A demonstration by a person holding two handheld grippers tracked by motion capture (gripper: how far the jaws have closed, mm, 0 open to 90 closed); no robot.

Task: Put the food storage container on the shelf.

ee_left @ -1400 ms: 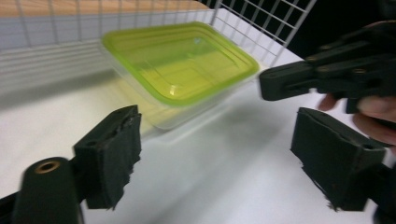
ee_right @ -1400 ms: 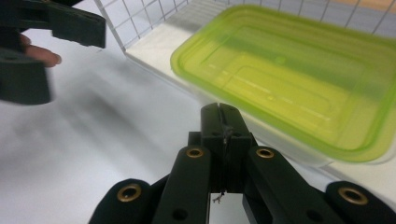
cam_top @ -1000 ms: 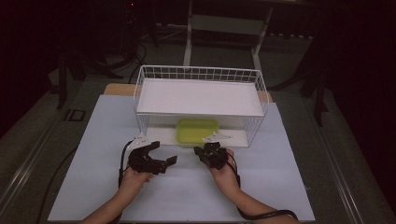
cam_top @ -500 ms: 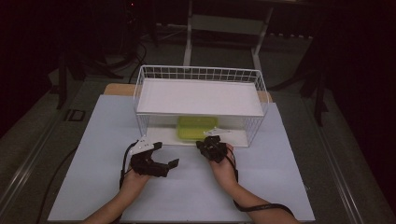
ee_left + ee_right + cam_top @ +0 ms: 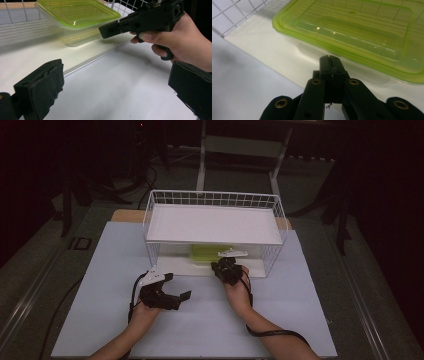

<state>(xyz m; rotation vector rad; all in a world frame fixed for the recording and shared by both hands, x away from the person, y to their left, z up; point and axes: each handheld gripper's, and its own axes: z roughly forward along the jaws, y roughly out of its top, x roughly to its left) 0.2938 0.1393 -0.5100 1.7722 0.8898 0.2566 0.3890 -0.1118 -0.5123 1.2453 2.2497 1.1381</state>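
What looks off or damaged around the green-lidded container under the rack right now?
The container sits flat on the lower shelf, lid seated, nothing spilled. The one oddity: the pad on the left gripper is frayed along its edge. The right gripper is shut, empty, just short of the container.

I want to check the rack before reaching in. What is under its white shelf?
Under the shelf of the rack a box with a green lid sits on the white floor. It looks empty through the lid. The shelf hides the back of that space.
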